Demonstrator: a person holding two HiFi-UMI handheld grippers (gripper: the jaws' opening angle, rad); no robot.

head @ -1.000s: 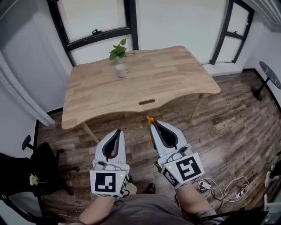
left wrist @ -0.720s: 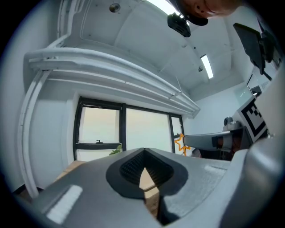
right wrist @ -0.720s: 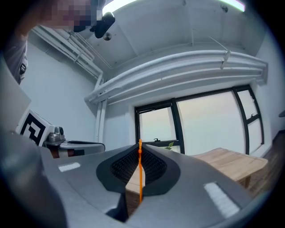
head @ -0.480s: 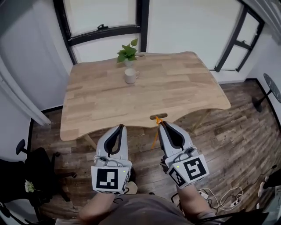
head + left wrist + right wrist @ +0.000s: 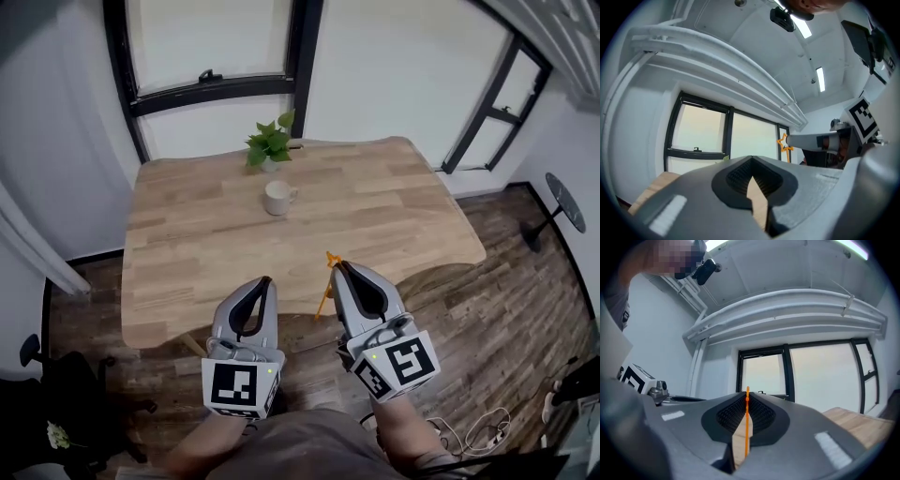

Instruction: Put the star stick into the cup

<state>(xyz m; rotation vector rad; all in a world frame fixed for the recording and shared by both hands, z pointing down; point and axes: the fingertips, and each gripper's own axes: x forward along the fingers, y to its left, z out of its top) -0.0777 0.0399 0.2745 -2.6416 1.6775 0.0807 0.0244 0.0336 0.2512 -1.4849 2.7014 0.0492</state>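
Two grippers are what we hold side by side at the near edge of the worktop, both pointing toward its far side. Our left gripper has its jaws together at the tips. In the left gripper view the ribbed pads meet with nothing between them, and only a sliver of pale wood shows through the small gap lower down.

Our right gripper has its jaws clamped on the star stick, which is thin and orange. In the right gripper view the stick runs straight up the seam between the two pads and pokes out a little past the tips. In the head view its star end shows just beyond the jaw tips on their left side. The rest of the stick hangs down along the inner side of the gripper, in the space between our two grippers and over the front edge of the worktop. The left gripper view also catches the star, at the tip of the right gripper against the window.

We see the cup, white with its handle to the right, standing upright on the far half of the worktop, well apart from both grippers. A small leafy plant stands just behind it near the far edge, below the dark-framed windows. Dark wooden floor shows around the worktop.
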